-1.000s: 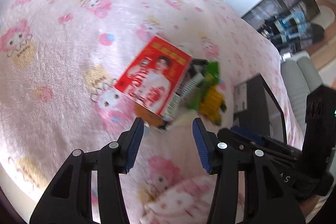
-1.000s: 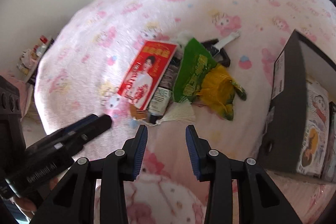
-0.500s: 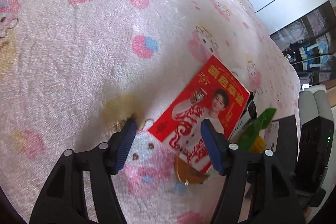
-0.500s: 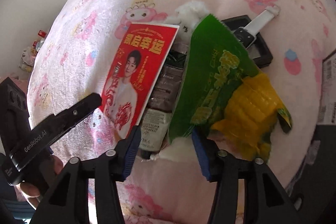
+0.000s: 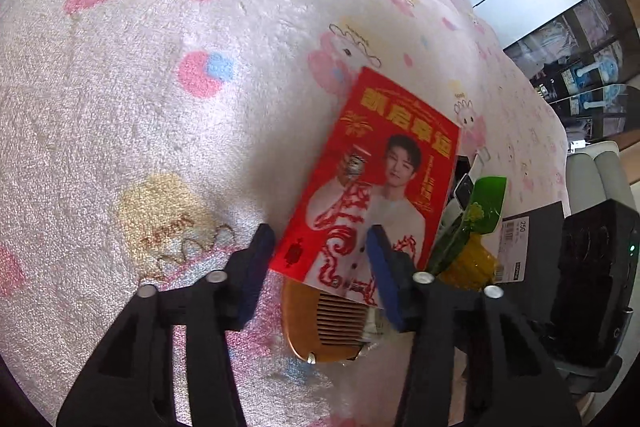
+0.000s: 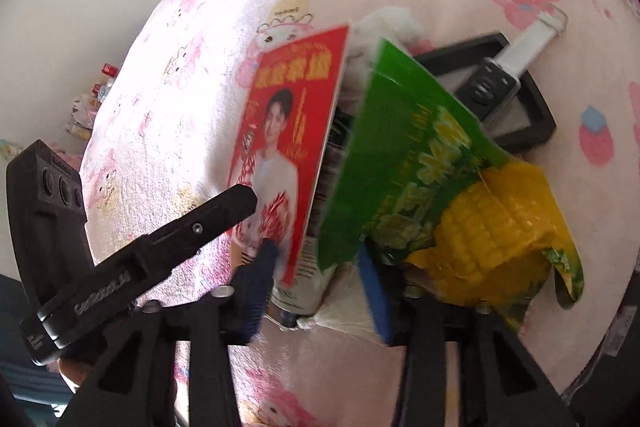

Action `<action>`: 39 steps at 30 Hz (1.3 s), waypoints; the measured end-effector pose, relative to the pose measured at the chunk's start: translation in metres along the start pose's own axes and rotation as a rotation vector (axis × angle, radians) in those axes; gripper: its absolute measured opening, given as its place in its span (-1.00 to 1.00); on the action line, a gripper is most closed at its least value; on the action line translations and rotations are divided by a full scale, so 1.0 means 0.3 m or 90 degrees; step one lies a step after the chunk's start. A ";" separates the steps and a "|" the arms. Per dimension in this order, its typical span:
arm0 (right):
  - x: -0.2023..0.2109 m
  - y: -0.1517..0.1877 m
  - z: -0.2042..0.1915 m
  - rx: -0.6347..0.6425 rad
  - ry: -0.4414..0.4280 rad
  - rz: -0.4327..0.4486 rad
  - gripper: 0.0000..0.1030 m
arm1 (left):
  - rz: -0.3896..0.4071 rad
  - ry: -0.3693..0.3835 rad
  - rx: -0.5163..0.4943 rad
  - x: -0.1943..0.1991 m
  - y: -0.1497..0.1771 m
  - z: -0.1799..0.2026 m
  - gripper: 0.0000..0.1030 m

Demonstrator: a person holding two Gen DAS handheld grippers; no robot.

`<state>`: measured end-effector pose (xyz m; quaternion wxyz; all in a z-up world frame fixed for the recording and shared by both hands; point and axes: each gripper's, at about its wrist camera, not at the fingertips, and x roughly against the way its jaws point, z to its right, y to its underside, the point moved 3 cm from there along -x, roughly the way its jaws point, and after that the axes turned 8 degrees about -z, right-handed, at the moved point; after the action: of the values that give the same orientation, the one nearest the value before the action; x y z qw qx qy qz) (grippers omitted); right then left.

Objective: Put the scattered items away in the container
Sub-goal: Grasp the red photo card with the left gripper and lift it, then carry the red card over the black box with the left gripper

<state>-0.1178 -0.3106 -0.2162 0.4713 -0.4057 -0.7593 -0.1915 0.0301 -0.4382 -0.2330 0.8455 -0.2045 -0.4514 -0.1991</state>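
On the pink cartoon blanket [image 5: 160, 107] lies a small pile. A red printed card [image 5: 384, 179] stands tilted up off the blanket, over a wooden comb [image 5: 324, 323]. My left gripper [image 5: 320, 267] is closing, and its blue pads sit against the card's lower side edges. In the right wrist view the same card [image 6: 288, 131] leans against a green and yellow corn packet [image 6: 432, 187]. My right gripper [image 6: 316, 279] is also closing. A white tube [image 6: 300, 291] and the packet's lower corner lie between its pads, which do not visibly press on either. The black box [image 5: 532, 239] stands to the right.
Behind the packet lie a black frame [image 6: 536, 115], a white-strapped watch [image 6: 496, 83] and a white fluffy thing [image 6: 388, 23]. The left tool's finger [image 6: 200, 227] crosses the lower left of the right wrist view. Cabinets and a sofa stand beyond the bed.
Both grippers came down onto the pile, spread wide, then narrowed. The red card, flat before, now stands tilted up between the left pads.
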 end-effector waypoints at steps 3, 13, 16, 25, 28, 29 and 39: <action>0.011 0.029 0.010 0.002 -0.031 0.000 -0.55 | -0.008 0.007 -0.015 0.004 0.008 0.013 -0.36; 0.040 0.042 -0.011 -0.009 -0.013 0.018 -0.49 | 0.004 0.008 0.014 -0.002 -0.004 -0.019 -0.28; 0.018 0.054 -0.008 -0.021 -0.042 0.010 -0.49 | -0.018 0.031 -0.010 -0.013 0.024 0.007 -0.40; 0.117 0.142 0.056 -0.095 -0.064 0.067 -0.49 | 0.038 0.017 -0.001 0.110 0.059 -0.029 -0.24; 0.110 0.140 0.033 -0.080 -0.073 0.065 -0.46 | 0.024 0.067 0.009 0.102 0.035 -0.058 -0.08; 0.102 0.132 0.024 -0.076 -0.063 0.061 -0.43 | 0.023 0.057 0.007 0.097 0.023 -0.057 -0.08; 0.016 -0.002 -0.015 -0.030 -0.030 0.018 -0.43 | -0.002 0.088 0.003 -0.026 -0.069 -0.027 -0.13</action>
<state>-0.1169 -0.3120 -0.2098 0.4461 -0.4317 -0.7599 -0.1927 0.0208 -0.4587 -0.2404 0.8747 -0.1878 -0.3929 -0.2130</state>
